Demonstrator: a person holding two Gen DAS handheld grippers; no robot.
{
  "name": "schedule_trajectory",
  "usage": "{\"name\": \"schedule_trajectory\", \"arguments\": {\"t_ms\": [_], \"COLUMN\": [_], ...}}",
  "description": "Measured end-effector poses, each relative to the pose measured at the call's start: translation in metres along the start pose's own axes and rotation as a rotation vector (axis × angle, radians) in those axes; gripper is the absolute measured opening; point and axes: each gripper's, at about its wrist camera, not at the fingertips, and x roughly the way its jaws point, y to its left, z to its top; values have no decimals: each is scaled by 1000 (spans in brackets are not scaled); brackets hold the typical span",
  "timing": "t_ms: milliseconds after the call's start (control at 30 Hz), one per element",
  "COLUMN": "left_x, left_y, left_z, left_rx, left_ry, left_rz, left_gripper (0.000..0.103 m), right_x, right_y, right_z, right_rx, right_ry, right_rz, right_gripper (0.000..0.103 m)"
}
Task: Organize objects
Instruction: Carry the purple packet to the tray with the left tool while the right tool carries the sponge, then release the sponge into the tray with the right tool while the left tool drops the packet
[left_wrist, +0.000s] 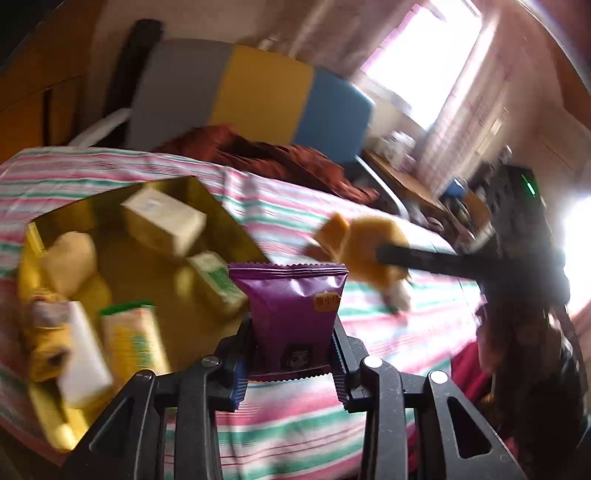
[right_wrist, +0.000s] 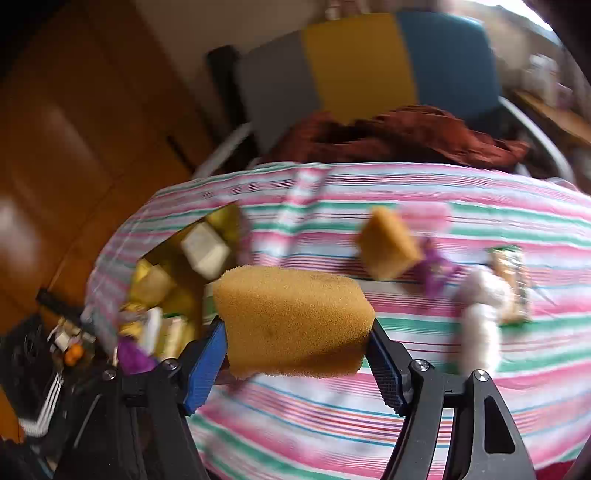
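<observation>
Left wrist view shows the left gripper (left_wrist: 291, 354) with its fingers pinching a purple snack packet (left_wrist: 291, 310), and the yellow box (left_wrist: 221, 206) sits past the left finger. Right wrist view shows the right gripper (right_wrist: 295, 343) fingers squeezing a yellow sponge (right_wrist: 291, 317) above the striped surface (right_wrist: 406, 406).

The striped cloth (right_wrist: 369, 424) lies bare toward 6 o'clock; a sponge (right_wrist: 388, 247) and wrappers (right_wrist: 509, 284) crowd 1 to 3 o'clock, the full box (right_wrist: 173, 295) blocks 9.

A home bedroom: striped bedsheet (right_wrist: 369, 424), wooden wardrobe (right_wrist: 74, 129), curtained window (left_wrist: 417, 62), cluttered desk (left_wrist: 402, 173).
</observation>
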Motion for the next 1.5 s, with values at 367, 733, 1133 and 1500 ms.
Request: {"name": "schedule_trajectory", "arguments": {"t_ms": [367, 733, 1133, 1500], "left_x": [-17, -7, 15, -11], "left_y": [76, 121, 141, 86], "left_z": [44, 93, 101, 64], "left_rx": [-152, -235, -291, -97], "left_ry": [-54, -81, -47, -77], "left_rz": [58, 89, 185, 292], "left_gripper": [37, 37, 68, 68], "right_x": [52, 94, 97, 74], "right_y": [93, 111, 102, 98], "right_z": [-14, -27, -36, -38], "right_rx": [-177, -232, -204, -172], "right_ry": [94, 167, 153, 68], "right_rz": [83, 42, 28, -20], "right_gripper": [72, 75, 95, 99]}}
